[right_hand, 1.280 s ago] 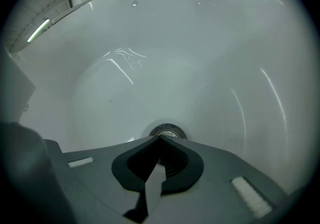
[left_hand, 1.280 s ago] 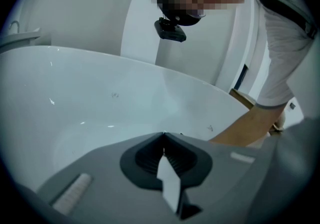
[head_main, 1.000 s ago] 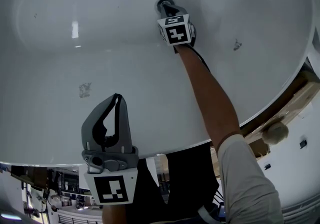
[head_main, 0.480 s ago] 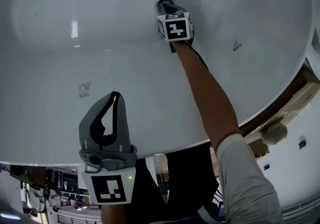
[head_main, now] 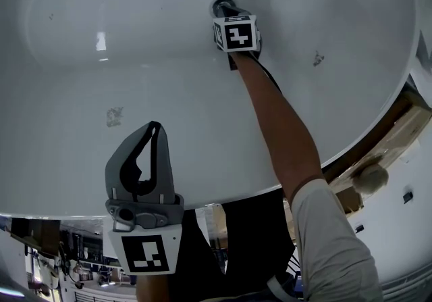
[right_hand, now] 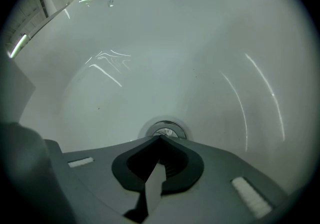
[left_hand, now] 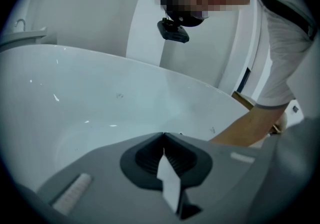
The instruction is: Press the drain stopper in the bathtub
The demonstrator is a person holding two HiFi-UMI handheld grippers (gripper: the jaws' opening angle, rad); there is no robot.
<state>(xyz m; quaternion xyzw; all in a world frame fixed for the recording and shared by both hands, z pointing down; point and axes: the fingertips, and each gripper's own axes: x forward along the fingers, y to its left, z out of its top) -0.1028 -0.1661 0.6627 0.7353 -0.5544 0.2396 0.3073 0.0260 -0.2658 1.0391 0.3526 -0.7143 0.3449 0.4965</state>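
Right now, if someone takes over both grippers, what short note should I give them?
Right gripper: jaws shut, empty, tips at the near edge of the drain stopper on the bathtub floor.
Left gripper: jaws shut, empty, held over the bathtub's near side, away from the stopper.
Done: the reach to the stopper; whether it is pressed yet, I cannot tell.
Left: press the stopper, then lift out.

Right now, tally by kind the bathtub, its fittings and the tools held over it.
Bathtub: 1
Drain stopper: 1
Grippers: 2, the left gripper and the right gripper
Total: 4
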